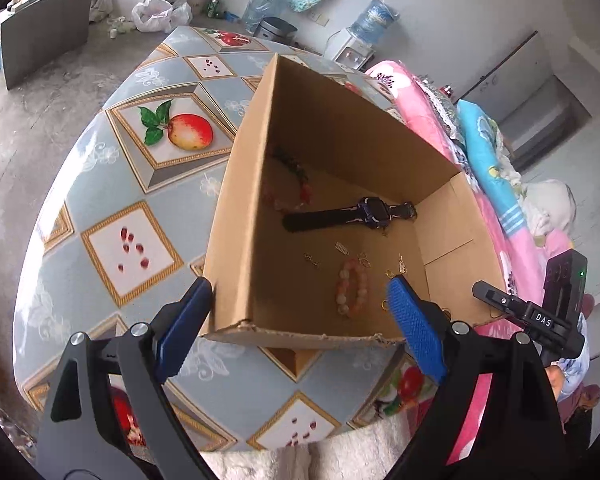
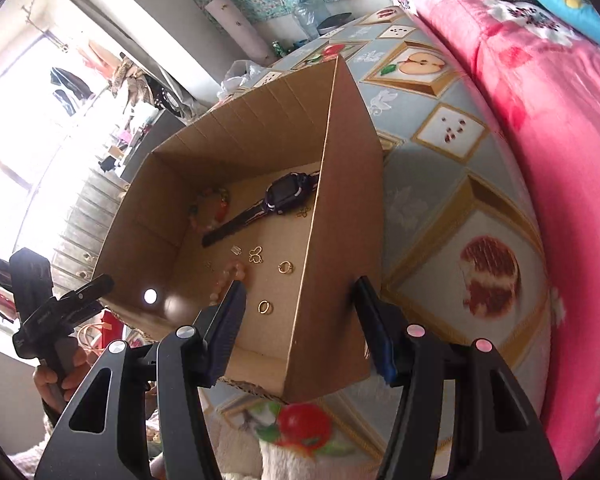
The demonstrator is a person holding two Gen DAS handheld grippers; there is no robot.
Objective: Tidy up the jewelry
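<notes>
The cardboard box [image 1: 260, 184] stands on the patterned bench [image 1: 112, 208] near its front edge, and all visible jewelry already lies inside, so sorting looks largely done; tidying or closing may remain. Left to right on its floor: one dark-and-red bead strand [image 1: 296, 184], one black watch [image 1: 352, 216], one pink bead bracelet [image 1: 352, 292] and roughly half a dozen small gold pieces [image 2: 284, 267]. The left gripper [image 1: 300, 312] straddles the near-left corner, jaws spread wide. The right gripper [image 2: 300, 312] straddles the right wall, jaws apart, pinching nothing.
</notes>
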